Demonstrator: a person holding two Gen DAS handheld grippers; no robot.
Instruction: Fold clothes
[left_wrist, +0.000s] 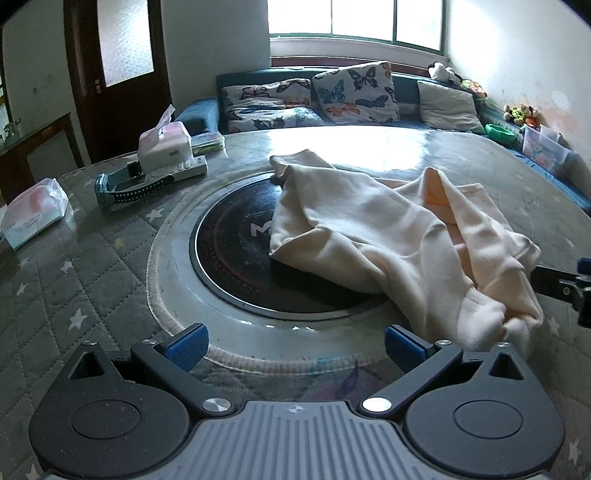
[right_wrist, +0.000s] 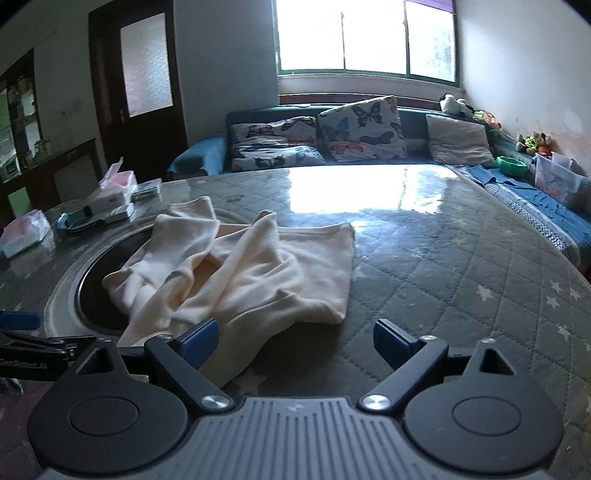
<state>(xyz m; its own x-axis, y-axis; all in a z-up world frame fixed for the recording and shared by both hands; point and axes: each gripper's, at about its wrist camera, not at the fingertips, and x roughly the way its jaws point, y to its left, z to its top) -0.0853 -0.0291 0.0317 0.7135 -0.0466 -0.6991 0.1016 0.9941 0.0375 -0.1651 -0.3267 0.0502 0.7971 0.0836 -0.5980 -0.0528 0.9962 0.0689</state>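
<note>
A cream garment (left_wrist: 399, 236) lies crumpled on the round table, partly over the black inset cooktop (left_wrist: 236, 254). My left gripper (left_wrist: 295, 347) is open just in front of the cooktop ring, with nothing between its blue pads; the cloth's near corner lies beside the right pad. In the right wrist view the same garment (right_wrist: 258, 273) spreads ahead. My right gripper (right_wrist: 299, 341) is open, its left pad at the edge of the cloth's near fold and its right pad over the bare table cover. The right gripper's tip (left_wrist: 569, 284) shows at the left view's right edge.
Tissue packs (left_wrist: 35, 210), a tissue box (left_wrist: 166, 146), a remote and a watch-like band (left_wrist: 133, 186) sit at the table's left. A quilted star-patterned cover (right_wrist: 461, 280) stretches to the right. Behind stand a sofa with butterfly cushions (left_wrist: 354, 92), a window and a door.
</note>
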